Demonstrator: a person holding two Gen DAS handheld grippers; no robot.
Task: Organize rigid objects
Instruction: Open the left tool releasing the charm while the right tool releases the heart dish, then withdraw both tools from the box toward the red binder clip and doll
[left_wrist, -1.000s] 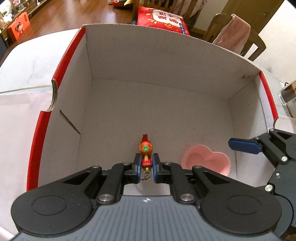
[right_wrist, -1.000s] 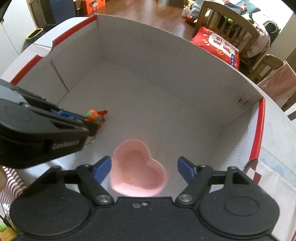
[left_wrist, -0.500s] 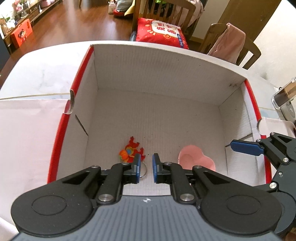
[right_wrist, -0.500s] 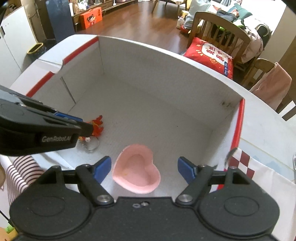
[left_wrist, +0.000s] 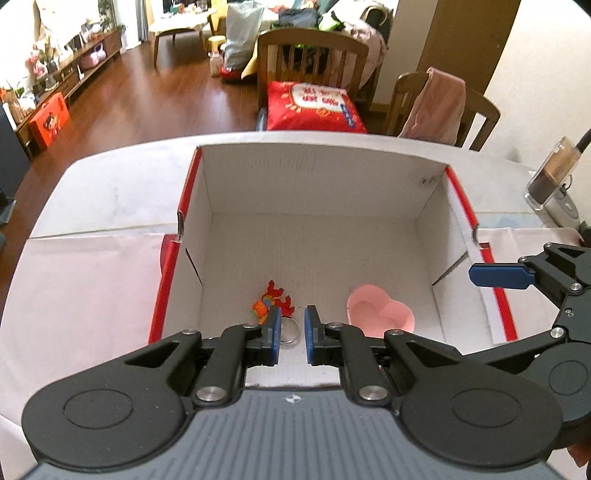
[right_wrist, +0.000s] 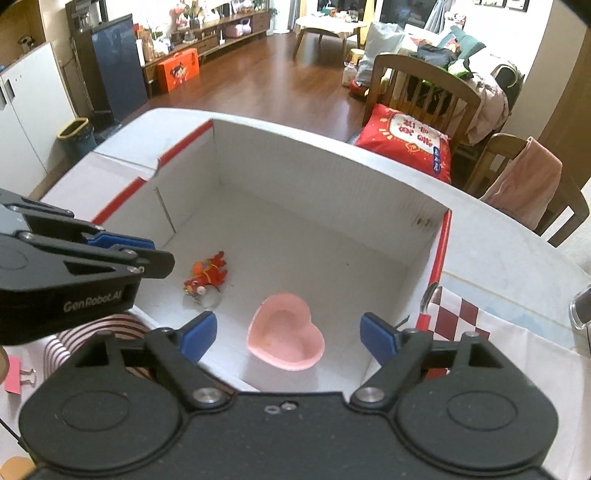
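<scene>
A white cardboard box with red rims (left_wrist: 317, 184) (right_wrist: 332, 177) stands open on the table. On its floor lie a red and orange toy keychain with a metal ring (left_wrist: 271, 304) (right_wrist: 207, 275) and a pink heart-shaped dish (left_wrist: 380, 315) (right_wrist: 286, 338). My left gripper (left_wrist: 291, 334) is slightly open and empty, above the box's near edge, just behind the keychain. My right gripper (right_wrist: 288, 334) is wide open and empty, above the dish.
A white cloth (left_wrist: 74, 288) covers the table left of the box. A checkered cloth (right_wrist: 461, 314) lies on the right. A clear jar with a brown lid (left_wrist: 550, 177) stands far right. Chairs with a red cushion (left_wrist: 314, 107) stand behind the table.
My left gripper opened and let the keychain drop onto the box floor. Both grippers have risen and pulled back from the box.
</scene>
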